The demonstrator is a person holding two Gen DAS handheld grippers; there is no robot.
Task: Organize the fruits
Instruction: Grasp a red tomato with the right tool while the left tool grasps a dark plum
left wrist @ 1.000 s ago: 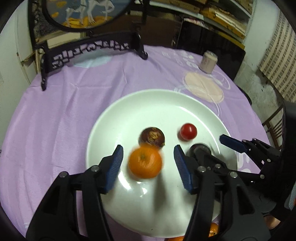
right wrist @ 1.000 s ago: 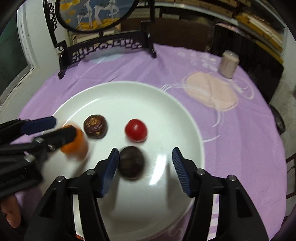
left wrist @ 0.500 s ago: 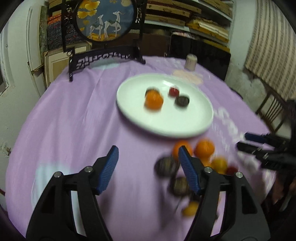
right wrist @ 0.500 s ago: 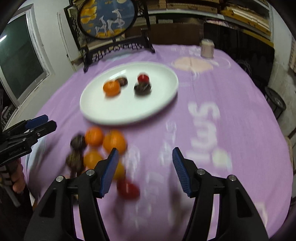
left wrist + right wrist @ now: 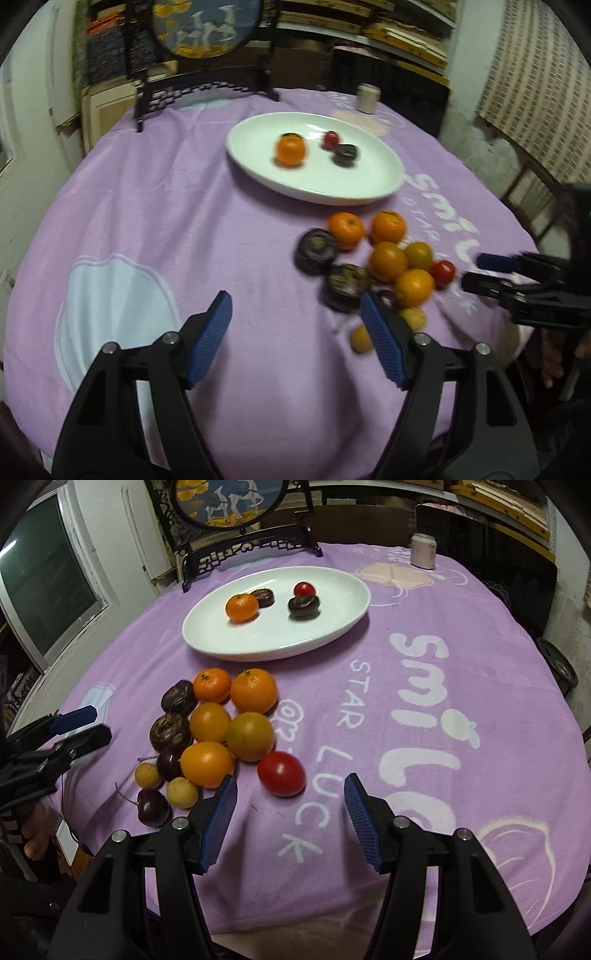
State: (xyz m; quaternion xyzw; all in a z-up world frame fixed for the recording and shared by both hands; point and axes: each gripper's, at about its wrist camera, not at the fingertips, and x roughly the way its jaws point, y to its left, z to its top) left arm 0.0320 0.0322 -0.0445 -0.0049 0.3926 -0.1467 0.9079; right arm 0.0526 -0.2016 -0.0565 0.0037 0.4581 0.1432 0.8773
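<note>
Right now both of your grippers hang over the near edge of the table, fingers apart and holding nothing: the left gripper [image 5: 295,332] and the right gripper [image 5: 290,805]. Four fruits already sit on the white plate [image 5: 207,635] toward the far edge. The rest form a tight pile [image 5: 218,731] on the purple cloth [image 5: 424,602] between plate and near edge, many touching. A red tomato [image 5: 281,773] lies just ahead of your right fingers. Nudge one round fruit and its neighbours could roll toward the near edge; squeeze the tomato too hard and it may split.
</note>
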